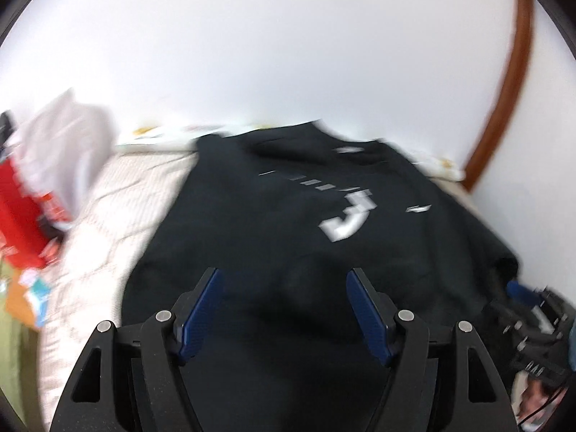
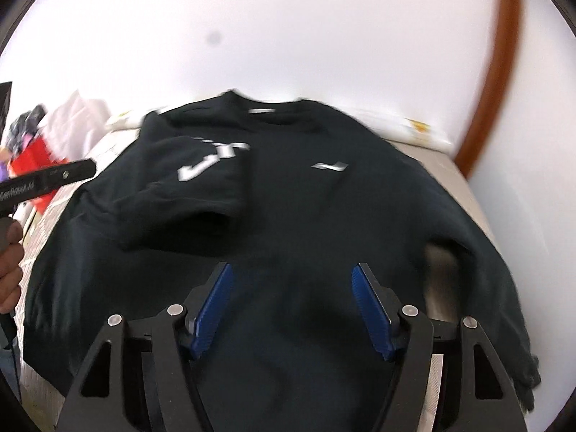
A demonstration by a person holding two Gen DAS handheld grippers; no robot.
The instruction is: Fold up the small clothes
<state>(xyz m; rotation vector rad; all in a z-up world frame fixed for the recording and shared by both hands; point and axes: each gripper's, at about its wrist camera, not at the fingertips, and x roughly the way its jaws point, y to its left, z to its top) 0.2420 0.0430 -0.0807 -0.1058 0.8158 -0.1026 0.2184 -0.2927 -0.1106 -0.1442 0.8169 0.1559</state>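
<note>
A black sweatshirt (image 2: 306,208) with white lettering lies flat on a pale quilted bed (image 1: 108,208). Its left sleeve (image 2: 194,187) is folded in across the chest; the right sleeve (image 2: 496,277) still stretches out to the side. In the left wrist view the same black sweatshirt (image 1: 295,223) fills the middle, blurred. My left gripper (image 1: 284,277) hovers above the sweatshirt's lower part, open, nothing between its blue pads (image 1: 201,309). My right gripper (image 2: 291,273) hangs over the hem area, also open and empty. The left gripper's body (image 2: 46,180) and a hand (image 2: 10,270) show at the right wrist view's left edge.
A heap of white and red clothes (image 1: 43,172) sits at the bed's far left. White wall (image 2: 288,36) runs behind, with a brown wooden curved frame (image 2: 500,72) at right. Pillow with yellow print (image 2: 414,126) lies at the bed's head.
</note>
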